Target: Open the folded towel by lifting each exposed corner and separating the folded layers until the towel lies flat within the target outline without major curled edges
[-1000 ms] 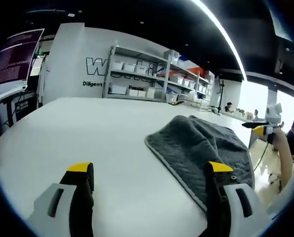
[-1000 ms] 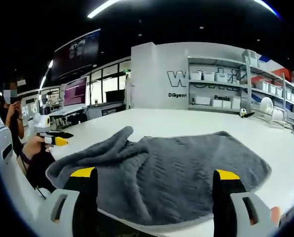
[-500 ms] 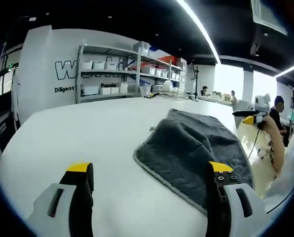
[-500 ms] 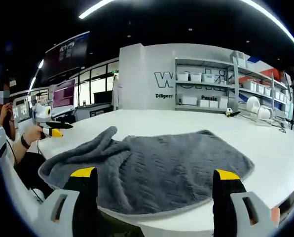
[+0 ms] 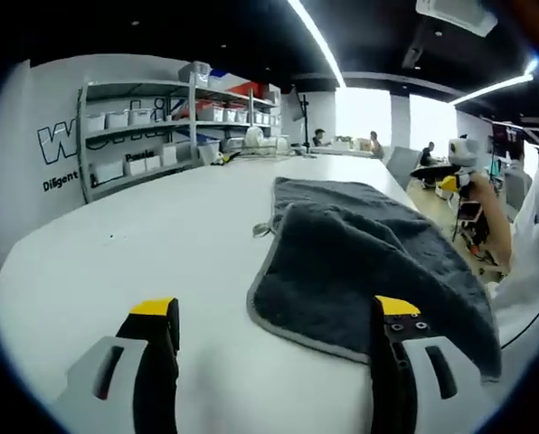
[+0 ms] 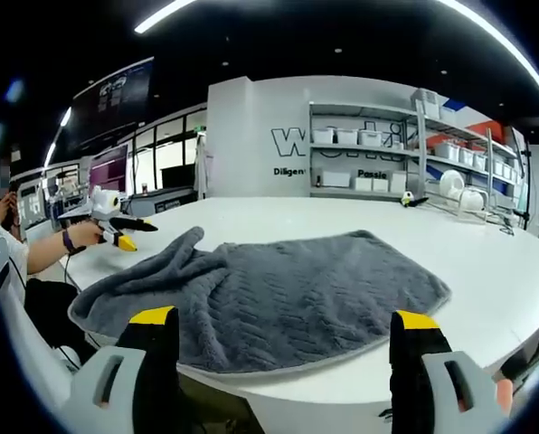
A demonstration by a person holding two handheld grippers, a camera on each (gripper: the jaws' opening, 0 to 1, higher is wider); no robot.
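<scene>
While both grippers stand off from the cloth, the grey towel (image 6: 278,294) lies on the white worktop (image 5: 116,253), folded over itself and bunched along one side. In the right gripper view the raised, rumpled ridge runs toward the left (image 6: 174,253), and the near hem overhangs or sits at the worktop's front edge; which of the two cannot be settled. No target outline can be made out on the surface.

Left gripper (image 5: 269,312): jaws spread wide, nothing between them, held low over bare worktop just beside the towel's bound hem. A small tab or loop shows at the corner nearest it (image 5: 264,231). Judgement: this placement suits an approach to that exposed corner.

Right gripper (image 6: 283,321): jaws likewise wide and empty, held at the towel's near edge. It also appears in the left gripper view at the far right (image 5: 446,176), held in a hand off the worktop's side; the left one appears correspondingly in the right gripper view (image 6: 111,221).

Judgement: unfolding is not done. The upper layer needs lifting by a corner and drawing off the lower. Risk: pinching both layers together would drag the whole towel.
</scene>
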